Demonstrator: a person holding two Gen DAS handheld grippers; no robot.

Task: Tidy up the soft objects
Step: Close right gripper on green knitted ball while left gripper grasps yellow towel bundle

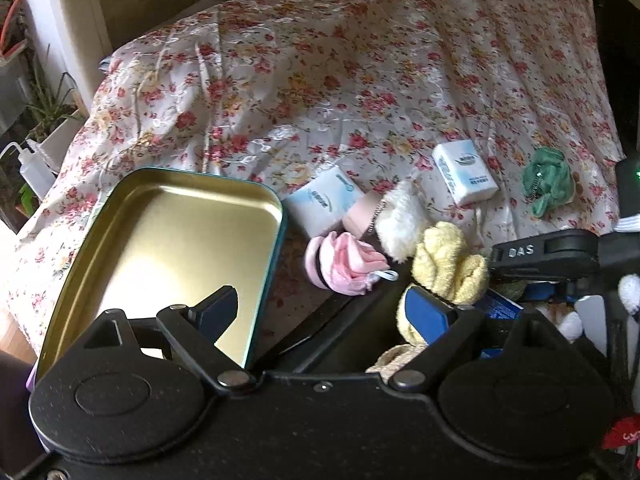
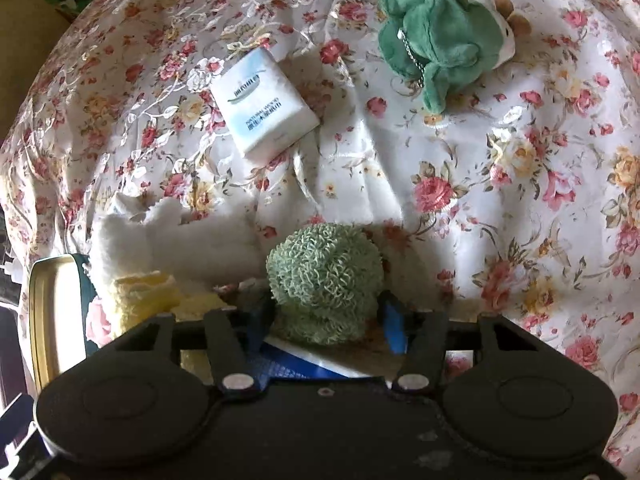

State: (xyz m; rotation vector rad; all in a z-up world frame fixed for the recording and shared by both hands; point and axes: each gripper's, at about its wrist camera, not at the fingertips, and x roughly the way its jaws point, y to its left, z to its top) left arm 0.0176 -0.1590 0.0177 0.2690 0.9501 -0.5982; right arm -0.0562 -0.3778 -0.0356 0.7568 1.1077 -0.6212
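In the right wrist view, a green curly ball [image 2: 324, 276] sits between the blue pads of my right gripper [image 2: 325, 320], which press on both its sides; the gripper is shut on it. Under the ball lies a blue and white pack [image 2: 304, 364]. A yellow fluffy cloth [image 1: 448, 260] and a white fluffy one [image 1: 400, 220] lie beside it. My left gripper [image 1: 322, 312] stands open over the tin's edge, its right pad [image 1: 428, 316] against the yellow cloth. A pink rolled sock [image 1: 344, 264] lies just beyond. The right gripper's body [image 1: 548, 252] shows at the right.
A tin's gold lid [image 1: 160, 240] stands open at the left, its dark box [image 1: 352, 340] beside it. Two white tissue packs [image 1: 324, 200] [image 1: 464, 172] and a green plush toy [image 2: 436, 36] lie on the floral cloth [image 1: 360, 60]. Plants and a squeeze bottle [image 1: 32, 164] stand beyond the left edge.
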